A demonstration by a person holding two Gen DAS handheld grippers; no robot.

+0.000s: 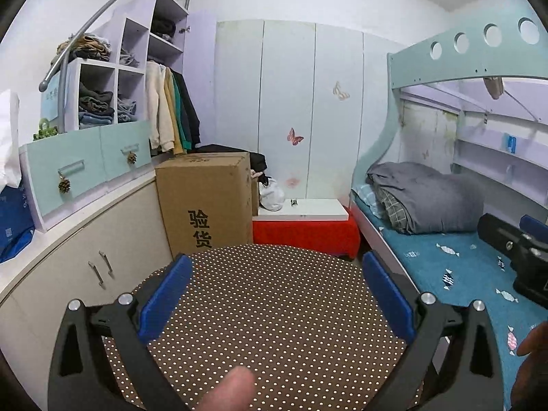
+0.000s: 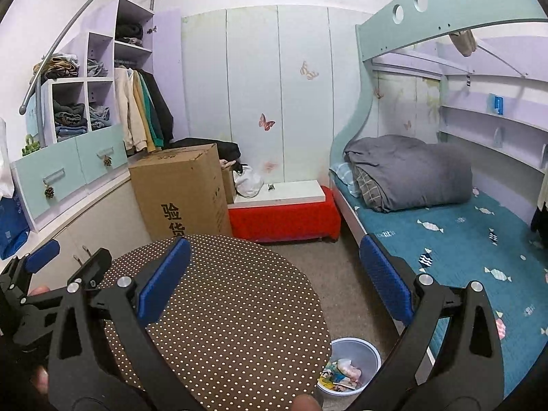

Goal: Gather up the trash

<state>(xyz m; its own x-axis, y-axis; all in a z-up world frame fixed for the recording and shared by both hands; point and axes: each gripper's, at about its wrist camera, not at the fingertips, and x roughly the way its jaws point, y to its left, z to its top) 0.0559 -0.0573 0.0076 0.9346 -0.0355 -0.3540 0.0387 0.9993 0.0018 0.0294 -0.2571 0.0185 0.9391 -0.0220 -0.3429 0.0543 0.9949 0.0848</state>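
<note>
Both grippers held over round polka-dot table point(image 2: 233, 308), nothing in either one. Left gripper point(image 1: 274, 294) fingers spread wide, blue pads apart above tabletop. Right gripper point(image 2: 274, 284) same deal, jaws wide open, one pad over table edge, other over floor beside bed point(image 2: 445, 239). Trash sits in small grey bin point(image 2: 356, 352) on floor, tucked between table and bed: wrappers and crumpled paper inside. Cardboard box point(image 2: 181, 188) behind table, red bench point(image 2: 284, 219) next to it.

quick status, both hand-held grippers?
Left hand-held gripper: open, holding nothing.
Right hand-held gripper: open, holding nothing.
</note>
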